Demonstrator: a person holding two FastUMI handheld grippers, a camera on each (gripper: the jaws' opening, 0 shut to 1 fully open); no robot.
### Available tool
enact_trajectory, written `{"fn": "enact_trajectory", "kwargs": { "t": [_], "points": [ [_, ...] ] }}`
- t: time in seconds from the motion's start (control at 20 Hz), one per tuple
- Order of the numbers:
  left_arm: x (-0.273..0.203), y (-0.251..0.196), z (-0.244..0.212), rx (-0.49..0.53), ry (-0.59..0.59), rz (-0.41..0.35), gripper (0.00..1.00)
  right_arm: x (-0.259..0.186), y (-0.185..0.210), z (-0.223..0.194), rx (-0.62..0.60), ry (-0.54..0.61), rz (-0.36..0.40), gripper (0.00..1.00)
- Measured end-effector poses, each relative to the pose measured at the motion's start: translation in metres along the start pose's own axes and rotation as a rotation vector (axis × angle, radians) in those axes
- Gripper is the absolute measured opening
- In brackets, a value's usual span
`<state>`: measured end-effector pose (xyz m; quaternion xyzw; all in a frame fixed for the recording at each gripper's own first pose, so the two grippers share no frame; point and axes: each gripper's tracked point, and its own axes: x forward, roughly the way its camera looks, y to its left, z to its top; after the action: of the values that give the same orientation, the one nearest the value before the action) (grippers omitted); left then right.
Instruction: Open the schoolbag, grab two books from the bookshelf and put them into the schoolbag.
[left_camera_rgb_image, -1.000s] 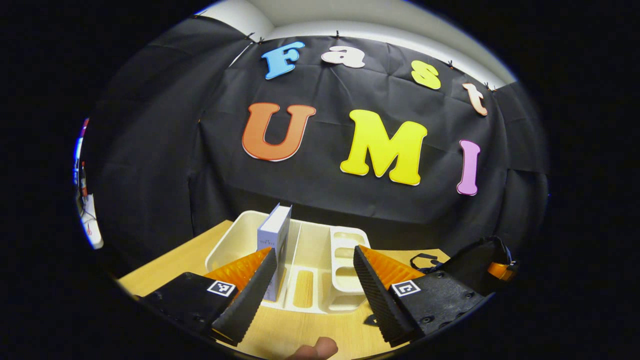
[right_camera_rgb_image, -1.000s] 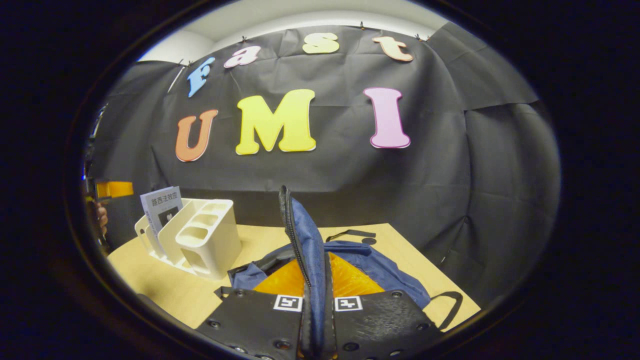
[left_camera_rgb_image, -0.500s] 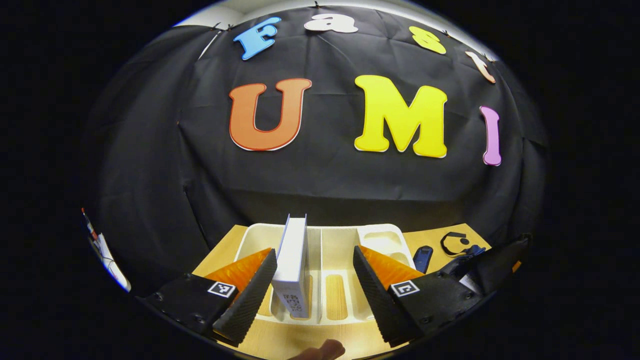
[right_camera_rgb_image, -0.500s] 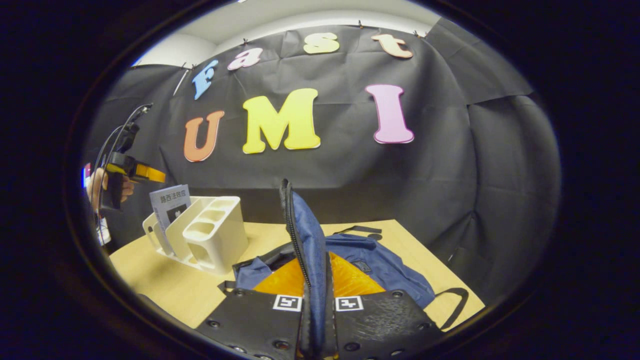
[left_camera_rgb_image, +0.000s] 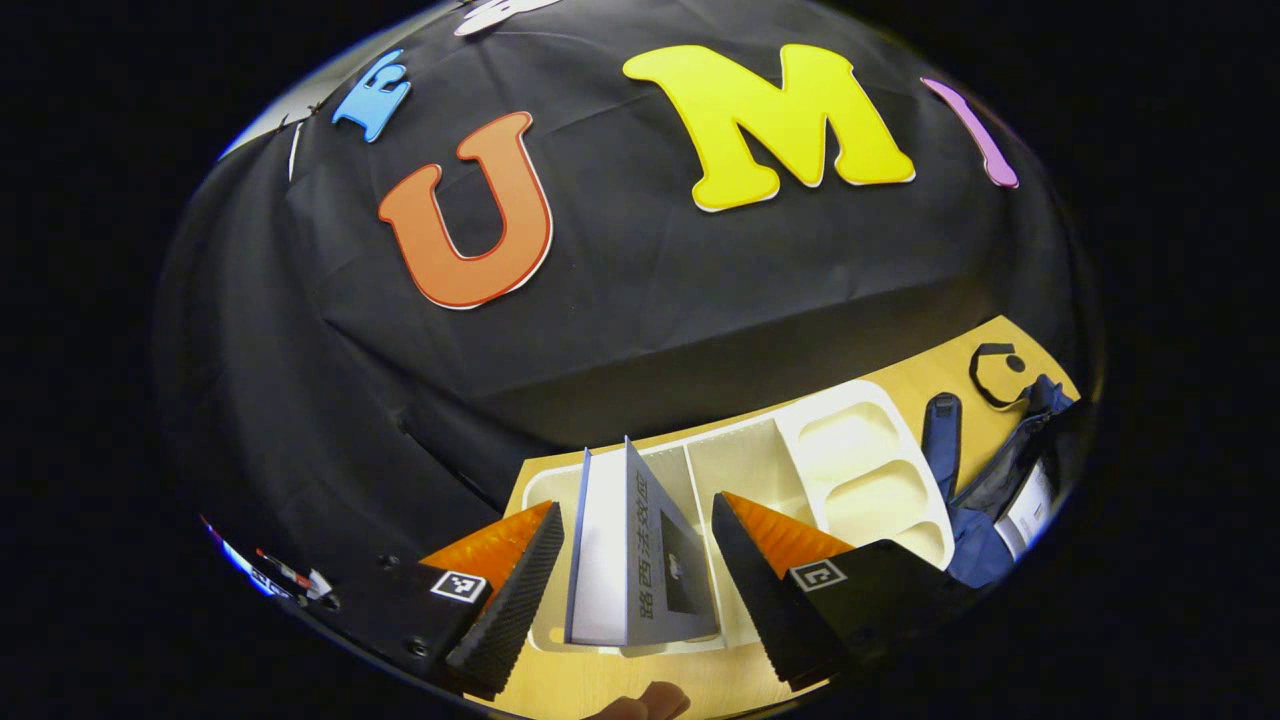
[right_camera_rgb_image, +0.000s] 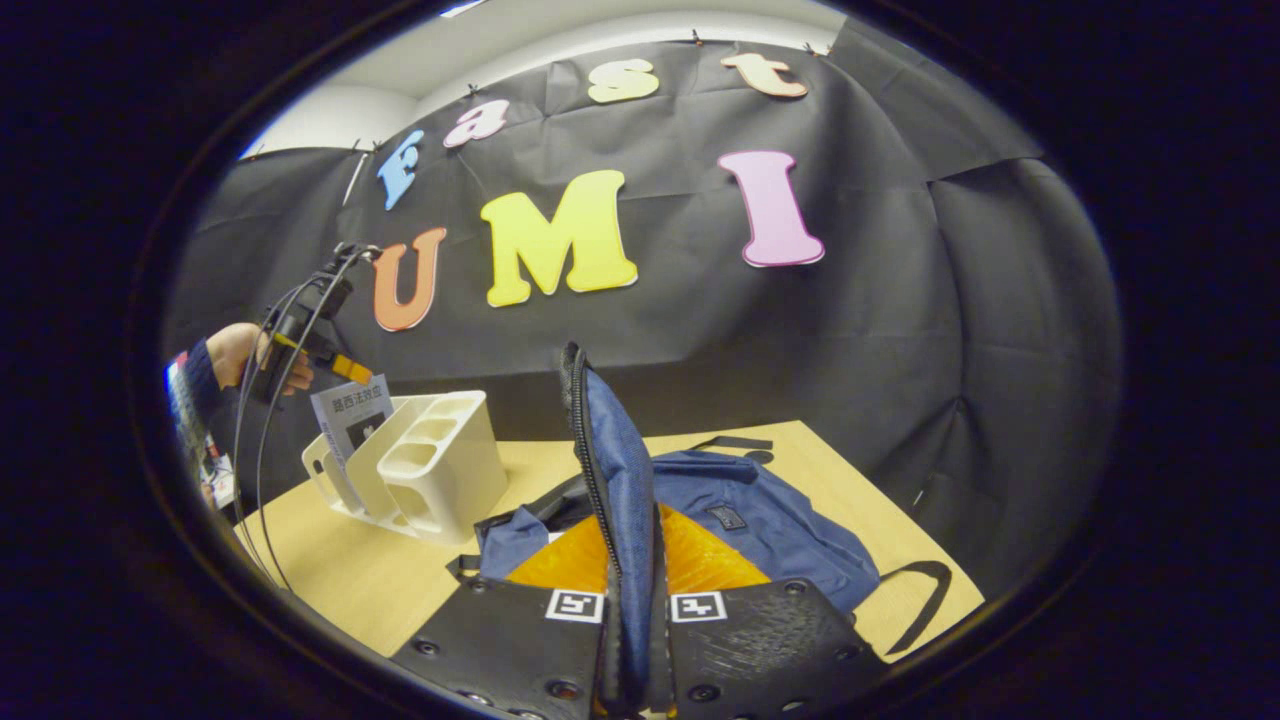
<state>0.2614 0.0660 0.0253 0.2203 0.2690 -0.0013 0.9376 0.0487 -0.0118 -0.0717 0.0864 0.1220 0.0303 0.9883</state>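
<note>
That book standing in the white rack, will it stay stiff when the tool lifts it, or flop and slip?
The book looks thin with a soft cover, so it may bend a little if pinched near one edge. It stands leaning in the rack, so a sideways nudge would probably tip it against the divider. Its cover looks smooth, perhaps slippery; the left tool is open around it.
</note>
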Motion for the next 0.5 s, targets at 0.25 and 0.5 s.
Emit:
{"fn": "enact_trajectory", "kwargs": {
  "t": [0.25,0.5],
  "points": [
    [0.023,-0.010,-0.029,-0.057,0.152,-0.052,0.93,0.003,-0.002,-0.002,0.003,0.006,-0.001,0.10],
    [0.033,-0.005,-0.038,0.018,0.218,-0.043,0.82,0.004,0.003,-0.005,-0.023,0.010,0.008,0.10]
  ]
}}
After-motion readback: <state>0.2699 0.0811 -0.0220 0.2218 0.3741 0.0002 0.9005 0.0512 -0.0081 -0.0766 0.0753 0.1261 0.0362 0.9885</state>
